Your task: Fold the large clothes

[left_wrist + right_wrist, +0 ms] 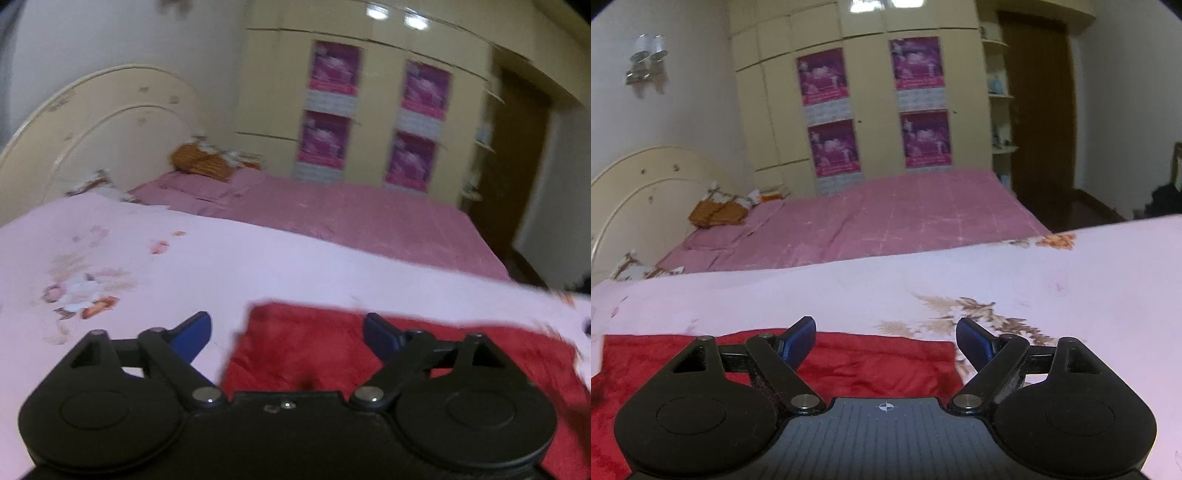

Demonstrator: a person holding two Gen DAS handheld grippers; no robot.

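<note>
Two views look forward along a pair of tools held over a bed in a bedroom.

In the left wrist view, the left hand-held gripper (286, 332) has its two blue fingers (194, 332) spread wide apart, with nothing clamped between them. Below and ahead of it lies a red garment (332, 354), flat on a pale pink floral sheet (221, 266). The garment's left edge falls between the two fingers, so the left finger sits over the sheet and the right finger over the red cloth. This view is blurred, so whether the fingertips touch the fabric cannot be told.

In the right wrist view, the right hand-held gripper (885, 338) is likewise wide open and holds nothing. The red garment (868, 362) here fills the lower left, and its right edge runs between the fingers: the left finger (799, 341) is over the red cloth, the right finger over the floral sheet (1034, 277), beside a print of brown leaves (964, 314). The garment's far edge looks straight and its surface is slightly creased.

Beyond the pale sheet, the rest of the bed carries a darker pink cover (905, 214). At the head end stands a cream arched headboard (646, 184), with an orange-brown bundle (716, 214) near it. Behind the bed is a cream wardrobe (768, 110) bearing four magenta posters (822, 75). A dark wooden door (1038, 110) stands to the right, and a wall lamp (646, 59) hangs on the left wall.
</note>
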